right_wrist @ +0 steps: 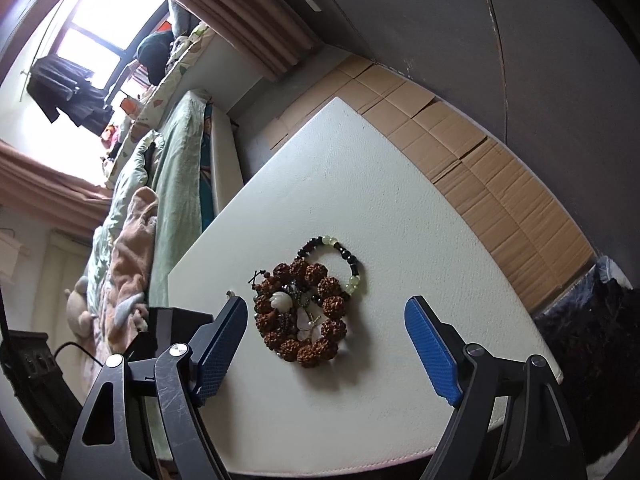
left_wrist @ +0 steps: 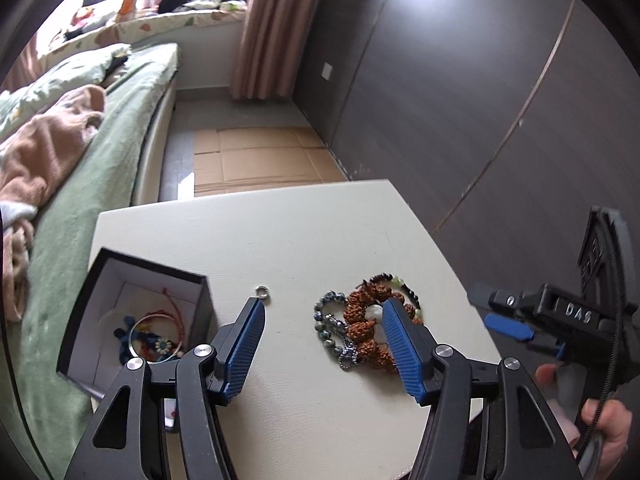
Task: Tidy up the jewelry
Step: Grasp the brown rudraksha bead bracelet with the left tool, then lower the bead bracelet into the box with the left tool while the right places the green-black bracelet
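A pile of bracelets (right_wrist: 308,308) is left on the white table (left_wrist: 304,232); several pieces are already stowed in the black box (left_wrist: 132,320). The left gripper (left_wrist: 324,344) is held partly open and empty, the right gripper (right_wrist: 324,344) wide and empty above the pile. A pick from the pile is judged next, the small ring (left_wrist: 262,291) included. "DAS" is read on the right gripper.

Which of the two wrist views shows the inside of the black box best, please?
The left wrist view: the black box stands open there, with a silver bangle and red cord inside. The right wrist view shows only a dark outer corner, partly behind the claw finger, and nothing inside.
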Motion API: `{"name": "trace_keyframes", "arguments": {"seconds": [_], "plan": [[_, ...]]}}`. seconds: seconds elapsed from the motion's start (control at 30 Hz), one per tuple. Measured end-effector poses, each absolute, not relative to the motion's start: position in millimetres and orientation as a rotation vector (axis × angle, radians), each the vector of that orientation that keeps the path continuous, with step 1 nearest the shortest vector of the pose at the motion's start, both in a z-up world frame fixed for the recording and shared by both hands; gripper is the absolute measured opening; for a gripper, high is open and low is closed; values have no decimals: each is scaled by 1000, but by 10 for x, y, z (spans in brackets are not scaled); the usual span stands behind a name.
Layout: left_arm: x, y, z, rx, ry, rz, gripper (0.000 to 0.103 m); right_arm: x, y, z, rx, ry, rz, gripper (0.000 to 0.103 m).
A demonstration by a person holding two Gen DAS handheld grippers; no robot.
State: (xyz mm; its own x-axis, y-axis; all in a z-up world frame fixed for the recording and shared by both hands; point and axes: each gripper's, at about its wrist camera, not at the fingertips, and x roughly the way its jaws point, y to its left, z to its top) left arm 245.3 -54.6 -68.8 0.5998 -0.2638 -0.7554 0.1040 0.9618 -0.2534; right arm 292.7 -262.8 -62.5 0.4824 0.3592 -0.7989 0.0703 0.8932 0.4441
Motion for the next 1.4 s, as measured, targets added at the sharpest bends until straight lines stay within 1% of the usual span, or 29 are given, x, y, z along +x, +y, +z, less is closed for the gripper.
{"name": "trace_keyframes", "arguments": {"seconds": [0.13,0.3,0.47,0.5,0.53,0.57,0.6,0.67,0.7,0.87,0.9,1.23,1.27,1.33,1.4], "plan": [[2576,-714,-833,-166,964,-228,61,2958,-2735,-583,467,1042,159,82],[2691,-903,-1072,-158,1038,-241,55,2991,-2836,-605,474,1052,140,82],[2749,-1002,-1243,-127,1065,-239,54,3008,-2877,-597,470,1052,126,82],[2756,-1007,-1270,-129,1069,-239,53,3012,-2875,-603,469,1054,124,82],[2761,-1015,-1304,-126,1074,-237,51,3016,-2868,-613,467,1058,124,82],[2767,-1025,-1328,-119,1077,-234,46,3021,-2855,-624,464,1062,124,82],[2774,-1042,-1352,-112,1079,-233,43,3027,-2837,-636,459,1068,124,82],[2800,-1064,-1382,-99,1081,-238,29,3043,-2805,-657,446,1078,128,82],[2802,-1067,-1395,-97,1081,-245,26,3049,-2783,-665,439,1082,130,82],[2770,-1029,-1328,-124,1050,-257,23,3063,-2716,-691,415,1092,133,82],[2755,-1003,-1287,-146,1041,-273,21,3063,-2715,-698,415,1093,131,82],[2623,-817,-967,-258,969,-336,19,3068,-2668,-768,402,1111,128,82],[2606,-797,-933,-264,961,-340,19,3069,-2653,-777,399,1114,130,81],[2573,-772,-859,-274,941,-350,19,3072,-2620,-800,392,1120,133,75],[2543,-735,-791,-277,924,-352,19,3085,-2589,-827,383,1128,131,71]]}}
